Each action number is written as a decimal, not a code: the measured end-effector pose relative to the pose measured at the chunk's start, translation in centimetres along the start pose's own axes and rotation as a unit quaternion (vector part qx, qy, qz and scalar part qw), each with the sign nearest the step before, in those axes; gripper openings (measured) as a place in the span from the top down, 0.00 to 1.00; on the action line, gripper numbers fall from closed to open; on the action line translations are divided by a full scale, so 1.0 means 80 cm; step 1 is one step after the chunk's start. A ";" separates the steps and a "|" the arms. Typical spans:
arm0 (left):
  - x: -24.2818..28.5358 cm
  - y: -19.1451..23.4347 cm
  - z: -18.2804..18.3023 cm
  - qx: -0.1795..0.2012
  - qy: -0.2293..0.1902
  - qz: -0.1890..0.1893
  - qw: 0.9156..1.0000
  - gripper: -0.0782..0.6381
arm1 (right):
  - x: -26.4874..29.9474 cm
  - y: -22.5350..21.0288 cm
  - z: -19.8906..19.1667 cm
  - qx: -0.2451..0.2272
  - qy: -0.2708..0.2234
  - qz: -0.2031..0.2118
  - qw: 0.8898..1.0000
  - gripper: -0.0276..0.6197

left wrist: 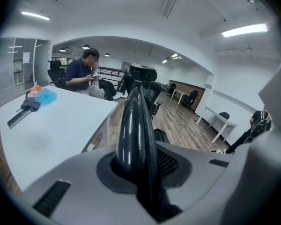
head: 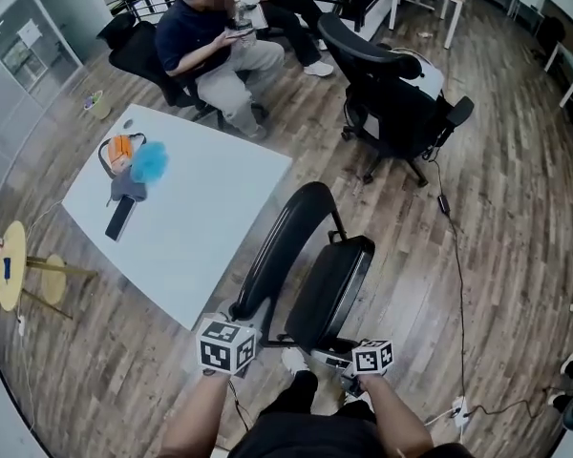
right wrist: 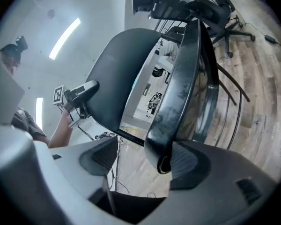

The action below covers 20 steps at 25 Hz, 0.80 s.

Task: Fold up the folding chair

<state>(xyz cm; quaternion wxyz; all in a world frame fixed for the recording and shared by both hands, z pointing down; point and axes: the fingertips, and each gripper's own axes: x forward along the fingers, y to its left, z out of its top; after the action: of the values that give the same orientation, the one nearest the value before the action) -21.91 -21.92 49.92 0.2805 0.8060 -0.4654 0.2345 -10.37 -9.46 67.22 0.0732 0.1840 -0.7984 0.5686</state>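
Firmly, left gripper (left wrist: 140, 170) clamps glossy curved folding chair (head: 336, 280), right gripper (right wrist: 140, 161) agape (seemingly brushing seat (right wrist: 178, 93)).

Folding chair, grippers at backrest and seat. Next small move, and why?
Probably close the right gripper on the seat edge. Its jaws straddle that edge but stand apart, one side clear of it, while the left gripper is shut on the backrest. The seat is tilted up, not yet flat against the backrest.

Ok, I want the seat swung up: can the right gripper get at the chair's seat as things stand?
Likely yes: the seat sits edge-on between the open jaws of the right gripper; nothing blocks it.
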 end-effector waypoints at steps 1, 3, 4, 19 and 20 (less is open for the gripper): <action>-0.004 0.004 0.003 0.002 -0.001 0.001 1.000 0.79 | 0.016 0.012 0.007 -0.003 0.001 0.009 1.000 0.42; -0.010 0.013 0.009 0.006 -0.002 0.004 1.000 0.79 | 0.048 0.031 0.022 -0.009 0.008 0.021 1.000 0.42; -0.012 0.017 0.011 0.008 -0.002 0.005 1.000 0.79 | 0.064 0.039 0.029 -0.011 0.012 0.024 1.000 0.42; -0.030 0.104 0.026 0.022 0.003 0.021 1.000 0.79 | 0.229 0.089 0.068 -0.052 0.129 0.032 0.990 0.42; -0.030 0.111 0.026 0.021 0.003 0.022 1.000 0.79 | 0.234 0.089 0.068 -0.055 0.136 0.030 0.989 0.42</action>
<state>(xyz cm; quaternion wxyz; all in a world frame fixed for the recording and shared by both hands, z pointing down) -30.55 -25.47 48.91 0.2604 0.8005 -0.4769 0.2528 -29.79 -16.47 65.17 0.1739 0.0764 -0.8164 0.5453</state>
